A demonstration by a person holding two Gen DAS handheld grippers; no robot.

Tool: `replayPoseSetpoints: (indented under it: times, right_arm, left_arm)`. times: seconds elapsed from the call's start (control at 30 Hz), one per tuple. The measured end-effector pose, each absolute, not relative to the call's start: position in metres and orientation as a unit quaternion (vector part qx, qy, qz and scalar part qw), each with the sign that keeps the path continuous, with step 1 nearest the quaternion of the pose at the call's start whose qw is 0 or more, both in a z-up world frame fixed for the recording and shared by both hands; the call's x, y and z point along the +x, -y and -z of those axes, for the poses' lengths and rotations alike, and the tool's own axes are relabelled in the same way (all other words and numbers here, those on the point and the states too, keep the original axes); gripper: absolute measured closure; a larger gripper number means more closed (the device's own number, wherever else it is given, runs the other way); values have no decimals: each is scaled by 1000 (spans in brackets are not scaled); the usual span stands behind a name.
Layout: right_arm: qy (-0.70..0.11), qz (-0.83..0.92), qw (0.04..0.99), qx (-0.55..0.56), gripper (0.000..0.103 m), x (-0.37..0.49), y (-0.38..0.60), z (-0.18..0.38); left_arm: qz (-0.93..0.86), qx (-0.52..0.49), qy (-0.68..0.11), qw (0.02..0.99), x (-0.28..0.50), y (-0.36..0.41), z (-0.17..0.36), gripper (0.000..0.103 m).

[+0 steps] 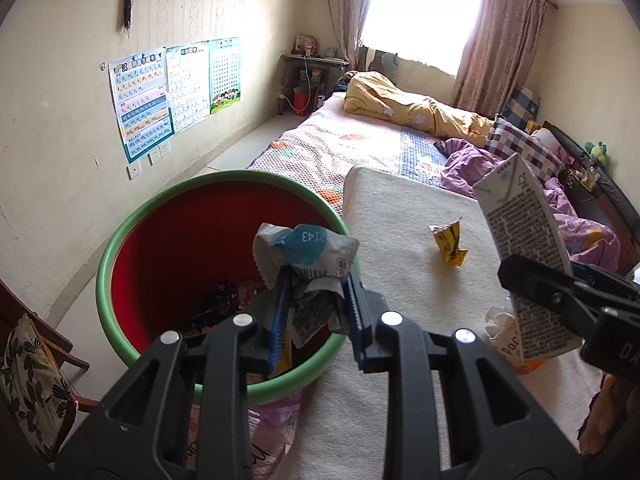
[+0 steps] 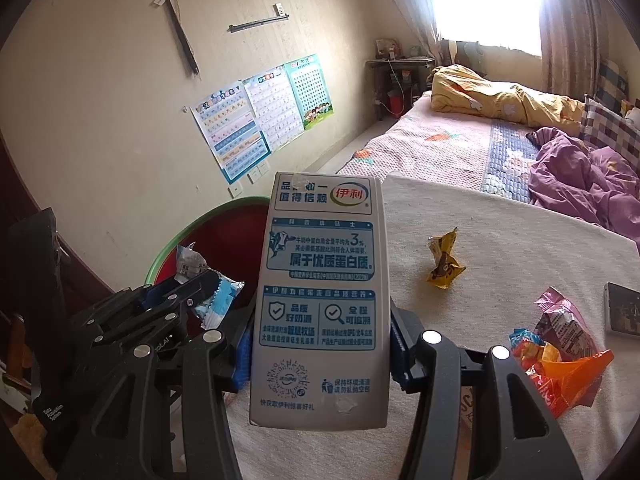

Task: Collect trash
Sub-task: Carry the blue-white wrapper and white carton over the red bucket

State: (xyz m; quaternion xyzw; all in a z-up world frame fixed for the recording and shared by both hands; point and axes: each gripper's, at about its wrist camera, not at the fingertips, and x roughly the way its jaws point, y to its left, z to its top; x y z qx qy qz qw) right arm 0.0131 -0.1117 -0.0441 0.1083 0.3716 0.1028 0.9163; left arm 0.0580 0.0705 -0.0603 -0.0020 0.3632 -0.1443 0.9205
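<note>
Your landmark is the red bin (image 1: 188,248) with the green rim, standing on the floor against the near left corner of the white-covered table (image 1: 404,240). Beyond the bin and to its right, a bed (image 1: 340,136) runs toward the window.

Just right of the bin, over the table's near edge, your right gripper (image 2: 320,344) is clamped on the milk carton (image 2: 320,292). The pads press its two narrow sides low down. The carton's long axis stands nearly upright, and its top end leans a little away from you, toward the window. Its printed face is turned to the right wrist camera.

Directly above the bin's near rim, your left gripper (image 1: 318,304) is closed to a narrow gap on a crumpled white-and-blue wrapper (image 1: 308,256). The wrapper bunches up out of the fingertips and hangs over the red interior. It has no clear long axis.

Inside the bin, a few dark wrappers (image 1: 218,300) lie on the bottom.

Well to the right of the bin, at the table's near right side, sits a pile of orange and purple snack bags (image 2: 560,344). Between that pile and the bin, farther back on the cloth, a small yellow wrapper (image 1: 450,246) stands crumpled and roughly upright.
</note>
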Motion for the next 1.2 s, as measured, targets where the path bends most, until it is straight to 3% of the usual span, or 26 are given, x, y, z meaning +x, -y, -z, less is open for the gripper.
replayPoseSetpoints:
  times: [1.2]
  right_arm:
    - [-393,-101,908,103,52,48,43,59]
  left_arm:
    - [143,2,-377,915,90,-135,75,77]
